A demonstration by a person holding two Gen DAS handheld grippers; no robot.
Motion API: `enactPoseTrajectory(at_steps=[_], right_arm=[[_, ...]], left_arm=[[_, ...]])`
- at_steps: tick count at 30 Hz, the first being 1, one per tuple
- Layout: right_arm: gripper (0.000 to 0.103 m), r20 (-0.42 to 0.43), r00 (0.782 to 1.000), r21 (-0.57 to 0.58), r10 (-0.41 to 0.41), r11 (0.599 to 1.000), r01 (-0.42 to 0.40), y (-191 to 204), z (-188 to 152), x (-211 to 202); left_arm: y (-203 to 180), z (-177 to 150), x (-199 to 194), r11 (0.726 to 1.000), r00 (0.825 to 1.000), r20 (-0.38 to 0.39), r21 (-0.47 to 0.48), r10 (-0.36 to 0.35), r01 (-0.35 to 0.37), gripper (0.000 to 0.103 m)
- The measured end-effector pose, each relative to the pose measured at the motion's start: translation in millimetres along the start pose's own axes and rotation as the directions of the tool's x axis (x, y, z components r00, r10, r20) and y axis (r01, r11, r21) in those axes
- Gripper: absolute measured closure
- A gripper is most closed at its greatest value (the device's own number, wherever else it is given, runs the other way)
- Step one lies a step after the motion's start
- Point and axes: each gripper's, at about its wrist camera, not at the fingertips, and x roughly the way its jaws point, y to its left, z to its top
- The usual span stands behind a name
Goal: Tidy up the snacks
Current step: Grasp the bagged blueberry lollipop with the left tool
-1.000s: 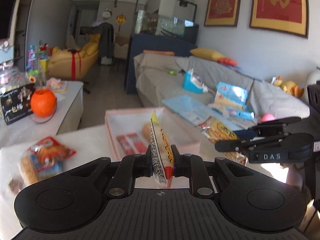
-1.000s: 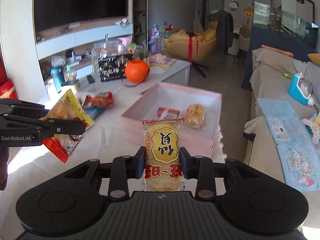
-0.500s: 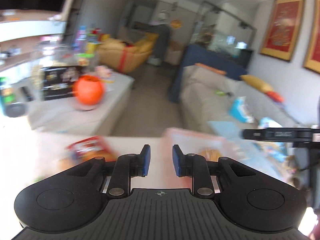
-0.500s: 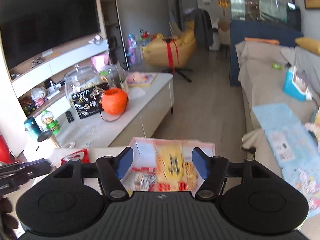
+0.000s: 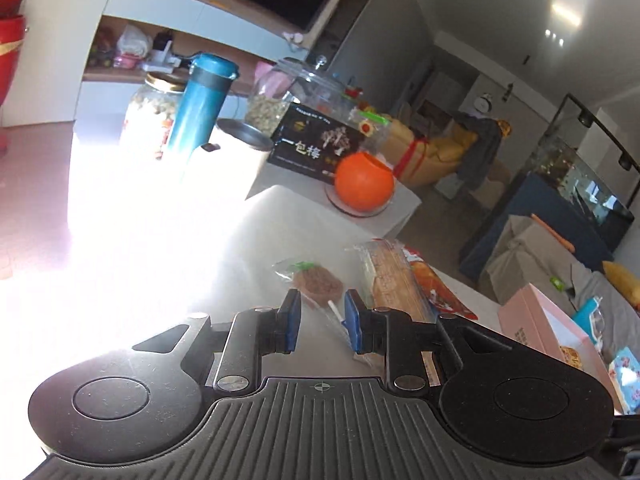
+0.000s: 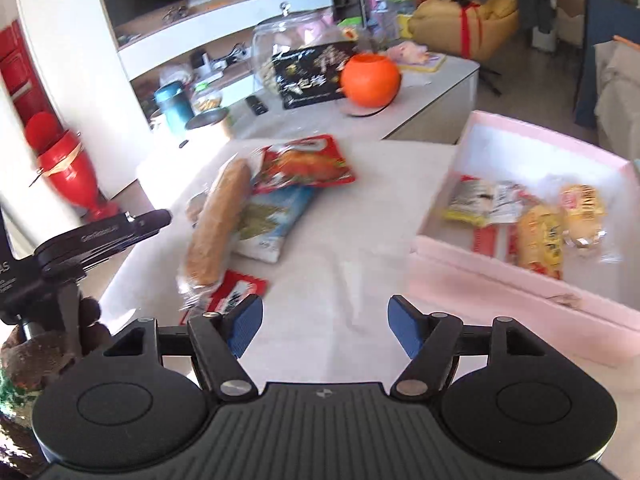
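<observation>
My left gripper [image 5: 322, 326] is open, its blue pads either side of the stick of a wrapped brown lollipop [image 5: 318, 282] lying on the white table [image 5: 256, 232]. A long bread stick in clear wrap [image 5: 394, 280] and a red snack bag [image 5: 438, 292] lie just right of it. My right gripper [image 6: 326, 326] is open wide and empty above the table. In the right wrist view the bread stick [image 6: 218, 216], red bag [image 6: 308, 164], blue bag [image 6: 272, 220] and a small red packet [image 6: 236, 292] lie left of the pink box [image 6: 520, 280], which holds several snacks [image 6: 540, 236].
An orange pumpkin pot [image 6: 371, 79], black box [image 6: 312, 74], glass jar [image 6: 288, 40] and blue bottle [image 5: 198, 104] stand on the far counter. The left gripper's body [image 6: 92, 240] shows at the left in the right wrist view. Strong sun glare covers the table's left part.
Both grippers let go of their rice cracker packets, which now lie in the pink box. My left gripper swung left and down to the lollipop. My right gripper opened wide and drew back over the table.
</observation>
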Motion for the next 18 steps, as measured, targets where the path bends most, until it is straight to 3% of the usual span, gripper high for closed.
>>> enactPoseTrajectory(at_steps=[7,8,11,15,18], right_arm=[[0.032,-0.099,0.995,-0.093,0.024,0.995,-0.033,65.9,-2.7,65.6],[0.025,-0.094,0.995,-0.095,0.016,0.995,-0.025,71.9,-1.4,71.9],[0.023,-0.052,0.998,-0.146,-0.021,0.989,0.014,87.3,0.3,81.4],[0.043,-0.044,0.997,-0.241,-0.066,0.969,0.054,92.5,-8.6,71.4],[0.044,-0.047,0.994,-0.239,-0.101,0.967,0.087,71.9,-14.7,53.5]], left_arm=[[5.6,5.8,-4.5,0.999,0.999,0.009,-0.028,-0.035,0.036,0.076],[6.5,5.2,-4.3,0.999,0.999,0.010,-0.031,-0.032,0.032,0.076],[9.3,5.2,-3.3,0.998,1.000,0.008,-0.049,-0.027,0.027,0.076],[9.4,2.3,-0.5,0.998,0.999,-0.011,-0.051,-0.033,0.033,0.076],[6.2,0.4,1.7,0.999,1.000,-0.014,-0.030,-0.026,0.026,0.076]])
